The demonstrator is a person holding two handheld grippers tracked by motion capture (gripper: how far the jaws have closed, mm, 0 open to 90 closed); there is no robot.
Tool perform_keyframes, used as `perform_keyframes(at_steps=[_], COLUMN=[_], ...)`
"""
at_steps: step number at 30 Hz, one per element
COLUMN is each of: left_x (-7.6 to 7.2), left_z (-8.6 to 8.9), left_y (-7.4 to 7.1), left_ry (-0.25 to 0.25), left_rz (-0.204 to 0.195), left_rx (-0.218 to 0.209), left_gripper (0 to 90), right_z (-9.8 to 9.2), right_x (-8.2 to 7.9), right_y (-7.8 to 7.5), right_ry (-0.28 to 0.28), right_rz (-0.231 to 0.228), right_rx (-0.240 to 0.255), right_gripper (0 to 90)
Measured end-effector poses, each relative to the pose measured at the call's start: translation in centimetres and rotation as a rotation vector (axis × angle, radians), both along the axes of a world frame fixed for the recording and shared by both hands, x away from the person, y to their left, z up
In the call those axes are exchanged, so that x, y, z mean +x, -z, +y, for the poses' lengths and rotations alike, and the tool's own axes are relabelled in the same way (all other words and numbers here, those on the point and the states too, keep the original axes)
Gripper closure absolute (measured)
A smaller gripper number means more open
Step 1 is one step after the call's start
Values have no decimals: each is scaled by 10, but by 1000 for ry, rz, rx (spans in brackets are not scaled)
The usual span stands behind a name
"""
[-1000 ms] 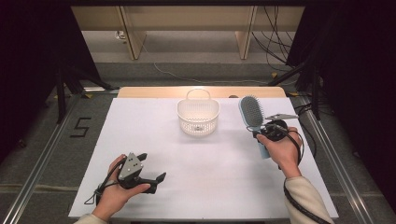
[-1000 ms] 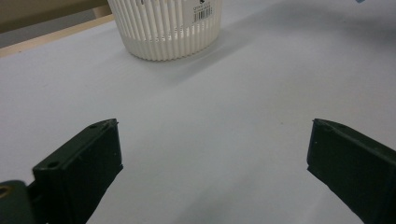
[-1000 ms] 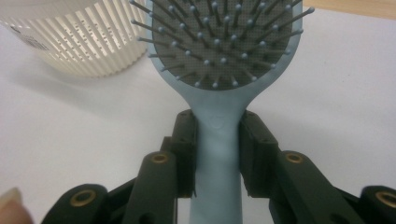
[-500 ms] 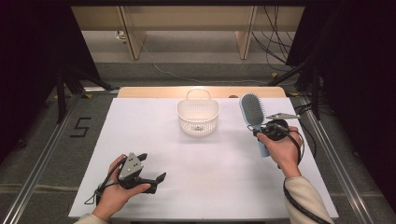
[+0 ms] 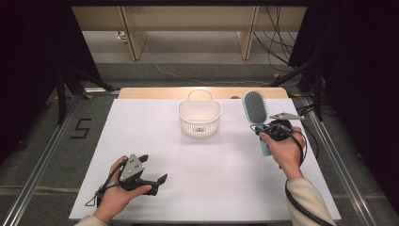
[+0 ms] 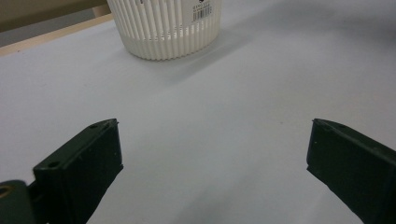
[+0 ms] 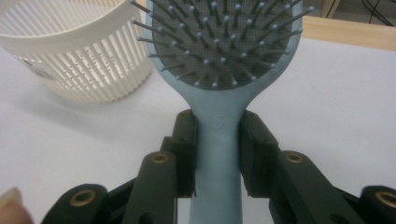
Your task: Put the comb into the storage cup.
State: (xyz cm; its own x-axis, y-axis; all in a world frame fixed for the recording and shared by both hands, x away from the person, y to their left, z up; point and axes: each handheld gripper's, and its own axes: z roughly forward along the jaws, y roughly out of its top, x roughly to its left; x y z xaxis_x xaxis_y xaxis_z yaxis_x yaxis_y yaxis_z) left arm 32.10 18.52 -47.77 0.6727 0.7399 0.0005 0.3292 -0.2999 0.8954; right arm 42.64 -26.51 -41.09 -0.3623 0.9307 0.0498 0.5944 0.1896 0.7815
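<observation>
A light blue hairbrush [image 5: 255, 108] with a grey bristle pad stands over the table's right side, bristles facing me. My right gripper [image 5: 266, 129] is shut on its handle [image 7: 217, 154], just below the head [image 7: 224, 42]. A white slatted basket [image 5: 200, 118] with a loop handle sits at the table's far middle, left of the brush; its wall [image 7: 79, 65] lies close beside the brush head. My left gripper [image 5: 155, 181] rests low at the near left, its jaws open with nothing between them [image 6: 212, 158], pointing toward the basket [image 6: 166, 28].
The white table sheet [image 5: 216, 179] spans the work area, with a wooden strip [image 5: 155, 92] along its far edge. Cables trail off the right side [image 5: 308, 141]. Metal rails and dark floor flank the table.
</observation>
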Motion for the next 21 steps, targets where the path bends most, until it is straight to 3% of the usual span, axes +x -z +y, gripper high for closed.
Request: perform_keyframes(at_steps=[21], left_x=[0], left_z=[0], left_y=[0], left_ry=[0], left_rz=[2], left_rx=[-2], left_gripper=[28], right_z=[2], right_x=[-1], right_y=[-6], right_ry=[-2], right_rz=[-50], right_rx=[14], right_gripper=[706])
